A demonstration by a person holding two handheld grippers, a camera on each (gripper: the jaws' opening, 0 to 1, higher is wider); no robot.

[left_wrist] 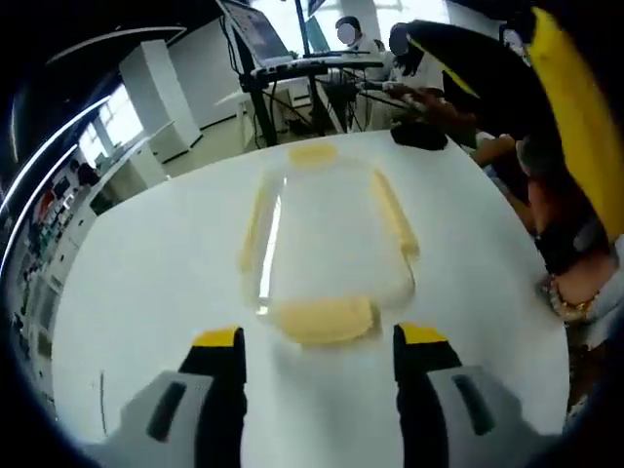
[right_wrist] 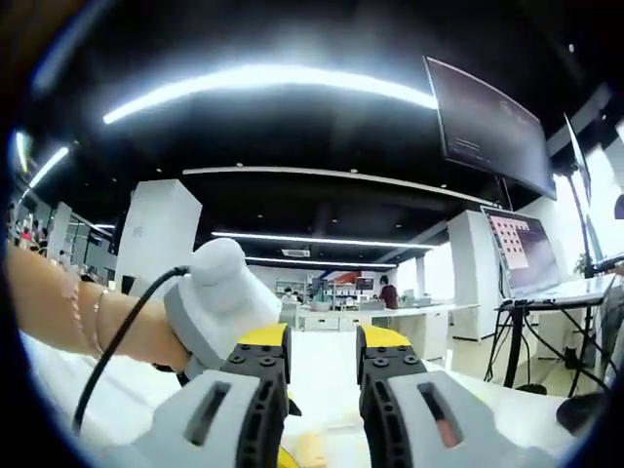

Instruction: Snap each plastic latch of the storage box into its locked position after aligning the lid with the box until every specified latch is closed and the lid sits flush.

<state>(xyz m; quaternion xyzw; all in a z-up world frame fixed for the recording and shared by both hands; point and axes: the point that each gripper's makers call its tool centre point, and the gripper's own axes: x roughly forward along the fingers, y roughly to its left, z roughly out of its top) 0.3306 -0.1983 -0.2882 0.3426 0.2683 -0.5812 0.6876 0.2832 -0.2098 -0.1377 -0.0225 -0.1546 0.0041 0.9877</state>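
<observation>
On the white surface in front of me sits the storage box, clear-bodied, with its lid already laid on top and, as far as I can judge from the left gripper view, lined up with the box. Pale yellow latches show on all four sides: the left latch, the right latch, the far latch and the near latch. I cannot tell for certain which are snapped down; the near one looks rounded and bulging, so I judge it is the one I am about to press, and that latching is mostly or wholly ahead of me. My left tongs are spread wide, holding nothing, their yellow tips standing just either side of the near latch without clearly touching it. My right tongs are raised and pointed out into the room, jaws parted by a narrow gap with nothing between them; a hand and the grey body of the other gripper lie just to their left.
</observation>
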